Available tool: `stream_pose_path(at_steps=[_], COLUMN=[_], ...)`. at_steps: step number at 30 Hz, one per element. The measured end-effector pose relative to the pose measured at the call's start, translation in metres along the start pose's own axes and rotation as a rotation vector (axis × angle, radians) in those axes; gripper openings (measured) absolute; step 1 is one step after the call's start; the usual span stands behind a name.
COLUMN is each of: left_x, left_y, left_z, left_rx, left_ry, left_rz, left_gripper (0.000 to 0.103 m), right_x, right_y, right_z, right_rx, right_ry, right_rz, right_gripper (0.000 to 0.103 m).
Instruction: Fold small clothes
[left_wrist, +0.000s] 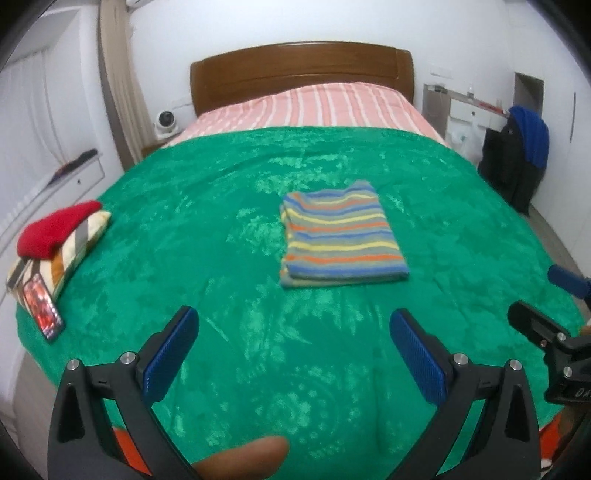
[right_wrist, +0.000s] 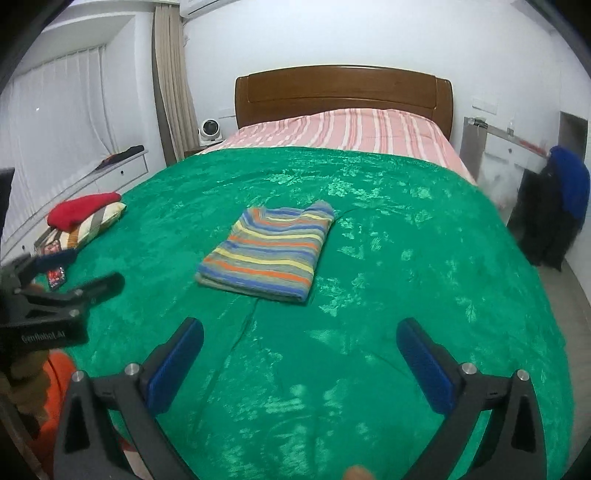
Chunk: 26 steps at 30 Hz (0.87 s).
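A striped shirt (left_wrist: 341, 236) lies folded into a neat rectangle near the middle of a bed (left_wrist: 229, 206) spread with a green blanket, seen from two hand-held grippers that hang above the blanket's near edge. The left gripper (left_wrist: 293, 343) has its jaws spread wide with nothing between them but green cloth below; the right gripper (right_wrist: 300, 354) stands the same way, wide and empty. Both are well apart from the shirt, neither touching it.

By the look of it, the fold on this garment is complete: its edges are squared, the layers stacked, the neckline turned toward the headboard (left_wrist: 299, 70). The step in hand appears to be the pull-back after release.

At the bed's left edge a red garment (left_wrist: 55, 229) rests on top of a striped, patterned one (left_wrist: 79, 240), with a phone (left_wrist: 42, 310) lying just beside them on the blanket. Whether that pair is already folded or still waiting cannot be told for certain from this distance, though both look roughly bundled.

If more clothes remain, the next move would call for carrying the finished shirt aside, or for reaching left to the red piece, drawing it onto open blanket and spreading it flat before any fold. Either way the phone sits close to that pile and would need to be avoided. A dark coat with a blue cloth (left_wrist: 530, 133) hangs at the right wall, away from the work.
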<state>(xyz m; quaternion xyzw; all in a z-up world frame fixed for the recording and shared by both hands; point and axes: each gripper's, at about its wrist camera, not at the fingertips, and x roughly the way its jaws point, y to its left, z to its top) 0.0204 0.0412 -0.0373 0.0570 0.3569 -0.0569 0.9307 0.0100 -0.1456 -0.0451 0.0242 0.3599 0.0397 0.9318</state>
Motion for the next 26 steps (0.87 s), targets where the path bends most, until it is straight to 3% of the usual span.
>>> stream_pose_path(at_steps=[7,10,17,26], left_x=[-0.008,-0.011,-0.010,-0.015], left_y=[-0.001,-0.003,0.001,0.000], left_z=[-0.008,-0.013,-0.020,-0.020], left_rx=[-0.002,0.013,0.005,-0.003], left_ry=[0.027,0.043,0.066,0.027], left_rz=[-0.005,0.032,0.028,0.036], left_gripper=[0.103,0.103,0.103,0.103], right_x=[-0.009,-0.017,-0.019,-0.014], right_y=[0.014,0.020,0.029,0.026], right_z=[-0.007,-0.008,-0.013,-0.017], right_rx=[-0.010,-0.014,-0.051,-0.040], right_ry=[0.081,0.080,0.091,0.106], right_rz=[-0.053,-0.024,-0.047,-0.059], right_gripper=[0.103,0.103,0.103,0.103])
